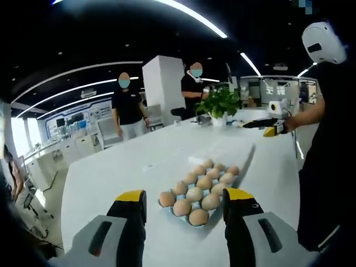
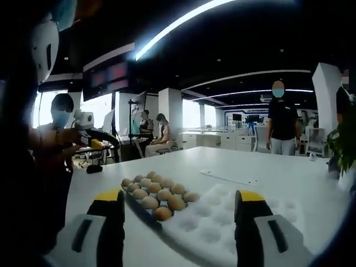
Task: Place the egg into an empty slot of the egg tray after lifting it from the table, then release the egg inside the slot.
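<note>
Both claws, left claw (image 1: 184, 207) and right claw (image 2: 177, 207), are standing wide and holding nothing. The egg tray (image 1: 198, 192) is sitting on the white table (image 1: 139, 161), carrying many eggs (image 2: 157, 194).

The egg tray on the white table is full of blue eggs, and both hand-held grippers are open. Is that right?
Not quite. The eggs in the egg tray on the white table are brown, not blue, as the left gripper view shows. The rest holds: the left hand-held gripper and the right hand-held gripper both stand open, with nothing between their jaws.
</note>
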The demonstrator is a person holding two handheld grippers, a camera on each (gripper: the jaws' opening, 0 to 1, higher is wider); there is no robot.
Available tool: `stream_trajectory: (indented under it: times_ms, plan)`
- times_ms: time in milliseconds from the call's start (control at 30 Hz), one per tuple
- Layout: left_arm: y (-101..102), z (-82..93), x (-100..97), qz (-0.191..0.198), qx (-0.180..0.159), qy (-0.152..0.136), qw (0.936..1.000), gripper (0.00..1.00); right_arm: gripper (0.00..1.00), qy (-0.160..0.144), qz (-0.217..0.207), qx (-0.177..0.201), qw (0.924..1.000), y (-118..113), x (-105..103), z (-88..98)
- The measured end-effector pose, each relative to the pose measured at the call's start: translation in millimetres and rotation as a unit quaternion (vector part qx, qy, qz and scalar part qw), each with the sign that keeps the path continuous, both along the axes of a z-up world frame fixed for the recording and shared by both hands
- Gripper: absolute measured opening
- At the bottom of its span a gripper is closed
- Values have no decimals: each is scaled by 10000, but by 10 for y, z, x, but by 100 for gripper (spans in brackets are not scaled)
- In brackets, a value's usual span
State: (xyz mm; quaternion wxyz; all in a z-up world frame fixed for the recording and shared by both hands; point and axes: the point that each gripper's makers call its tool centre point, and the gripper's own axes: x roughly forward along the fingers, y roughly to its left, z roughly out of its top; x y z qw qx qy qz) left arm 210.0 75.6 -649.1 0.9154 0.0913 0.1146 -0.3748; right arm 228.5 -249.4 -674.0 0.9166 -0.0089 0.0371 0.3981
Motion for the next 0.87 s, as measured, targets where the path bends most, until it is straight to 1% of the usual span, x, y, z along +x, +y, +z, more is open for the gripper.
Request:
stream_trajectory:
  times_ms: [33,67,100,133,233,333,400,433,600,800,867]
  plan:
    - [-16,9,-12,-26,-74,10,10000,67,84,-25,-9,28,10000,4,-15,6]
    - [-11,21,-20,-37,-76,-45,10000,69,84,-20,1,11,10000,9,-24,2]
    - [-8,-2,-41,-69,46,-57,9999,67,84,27,21,-24,10000,19,-37,-18]
    - [-2,-38,-58,-70,96,50,9999,66,84,25,28,-16,10000,23,-49,-22]
    - [10,-52,-75,-72,123,33,9999,66,84,30,22,-18,10000,22,-64,-26]
    - [14,-39,-93,-69,58,12,10000,66,84,21,19,-28,10000,20,-79,-21]
    - [4,-47,-113,-86,27,75,9999,66,84,-5,25,-36,10000,21,-91,-9]
    - [-23,-31,-139,-142,-65,85,9998,67,85,-14,17,-26,10000,16,-94,-3]
    - [-43,-33,-176,-158,-61,56,9998,66,85,-50,14,-9,10000,-3,-115,13]
    - [-73,7,-214,-182,-242,54,9995,66,85,-57,-31,10,10000,-20,-144,14]
    - [-73,0,-219,-171,-206,53,9996,66,85,-32,-24,-19,10000,-19,-148,-2]
